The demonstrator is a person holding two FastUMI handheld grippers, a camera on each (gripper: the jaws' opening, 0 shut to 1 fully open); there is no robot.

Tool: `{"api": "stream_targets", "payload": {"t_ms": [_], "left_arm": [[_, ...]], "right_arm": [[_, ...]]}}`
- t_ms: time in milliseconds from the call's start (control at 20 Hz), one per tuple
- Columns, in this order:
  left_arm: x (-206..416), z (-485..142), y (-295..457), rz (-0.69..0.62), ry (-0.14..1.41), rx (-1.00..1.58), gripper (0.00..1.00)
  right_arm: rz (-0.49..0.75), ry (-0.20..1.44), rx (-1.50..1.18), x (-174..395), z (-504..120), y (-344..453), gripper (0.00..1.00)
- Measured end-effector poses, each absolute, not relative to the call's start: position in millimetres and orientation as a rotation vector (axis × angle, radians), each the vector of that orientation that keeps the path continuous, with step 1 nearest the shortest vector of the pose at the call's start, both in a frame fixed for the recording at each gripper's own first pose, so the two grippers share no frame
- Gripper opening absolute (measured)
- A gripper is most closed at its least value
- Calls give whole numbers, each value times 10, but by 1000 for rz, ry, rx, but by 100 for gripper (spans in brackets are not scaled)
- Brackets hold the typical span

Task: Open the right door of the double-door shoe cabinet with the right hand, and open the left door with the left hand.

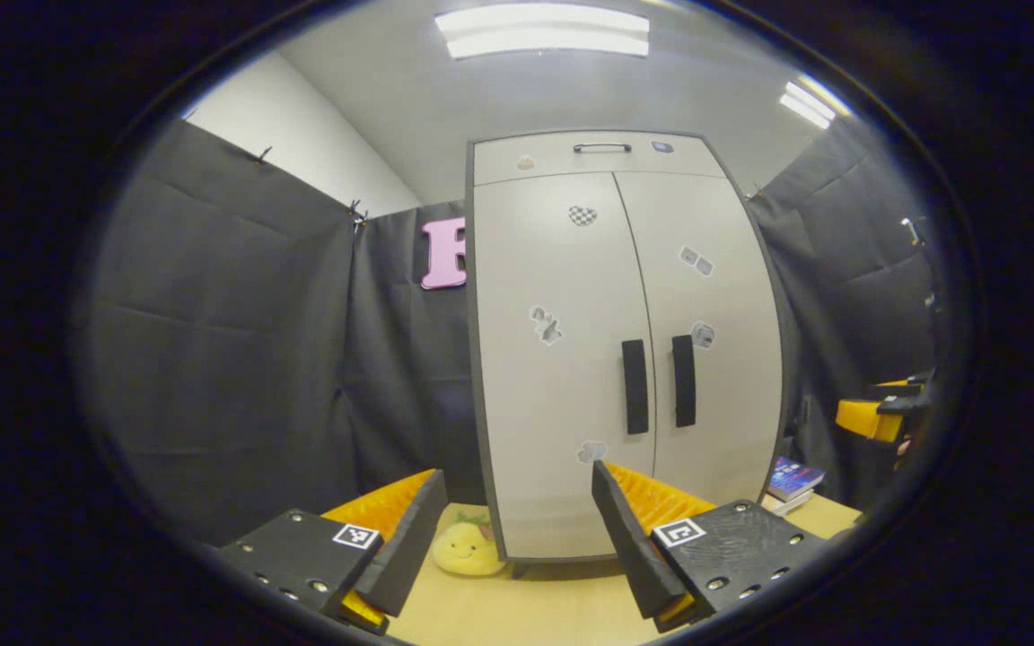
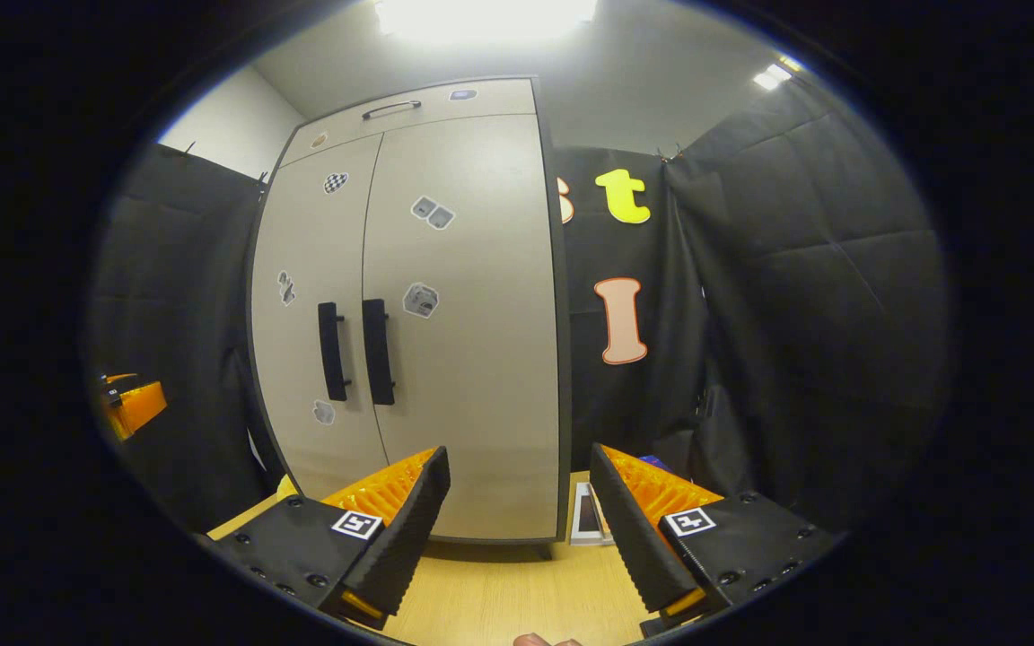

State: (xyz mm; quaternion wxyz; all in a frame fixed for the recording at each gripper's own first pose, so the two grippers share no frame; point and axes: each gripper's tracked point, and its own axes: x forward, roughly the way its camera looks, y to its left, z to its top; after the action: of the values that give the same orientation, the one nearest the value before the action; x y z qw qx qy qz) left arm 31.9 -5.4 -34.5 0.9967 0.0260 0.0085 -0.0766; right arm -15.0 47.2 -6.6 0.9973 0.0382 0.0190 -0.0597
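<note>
Pale wood-grain bench point(image 1: 535, 610) runs under both views, smooth and matte. Nearest in the left gripper view, the left hand-held gripper point(image 1: 517, 529) has its jaws spread wide with nothing between them; in the right gripper view the right hand-held gripper point(image 2: 517, 511) is likewise wide apart and empty, its ribbed inner faces showing.

Just past the left fingers a soft yellow plush toy point(image 1: 468, 547) lies on the bench by the cabinet's foot. Books point(image 1: 793, 480) rest at the cabinet's other side.

Farther back stands the shoe cabinet point(image 1: 625, 350), upright on the bench, well apart from both grippers. Both doors are shut. Its flat panels look like rigid laminate board, smooth and probably slippery, dotted with small stickers, so the panels themselves offer no grip. The left door handle point(image 1: 635, 386) and right door handle point(image 2: 380, 352) are stiff vertical bars beside the centre seam, standing proud of the doors; these are the places to take hold. The doors should swing lightly on hinges, though pulling hard might shift the whole cabinet.

Behind everything hangs quilted black cloth.
</note>
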Motion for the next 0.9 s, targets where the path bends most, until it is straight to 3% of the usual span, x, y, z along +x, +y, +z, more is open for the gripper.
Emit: {"api": "stream_targets", "payload": {"t_ms": [400, 450, 500, 900], "left_arm": [[338, -552, 137, -183, 36, 51, 94], [341, -587, 193, -176, 40, 56, 94], [329, -609, 250, -168, 43, 57, 94], [319, -809, 660, -126, 75, 14, 95]], "right_arm": [[-66, 35, 77, 136, 219, 869, 98], [-48, 29, 81, 200, 292, 940, 94], [-34, 19, 85, 273, 372, 1005, 98], [66, -36, 74, 802, 823, 1536, 98]]}}
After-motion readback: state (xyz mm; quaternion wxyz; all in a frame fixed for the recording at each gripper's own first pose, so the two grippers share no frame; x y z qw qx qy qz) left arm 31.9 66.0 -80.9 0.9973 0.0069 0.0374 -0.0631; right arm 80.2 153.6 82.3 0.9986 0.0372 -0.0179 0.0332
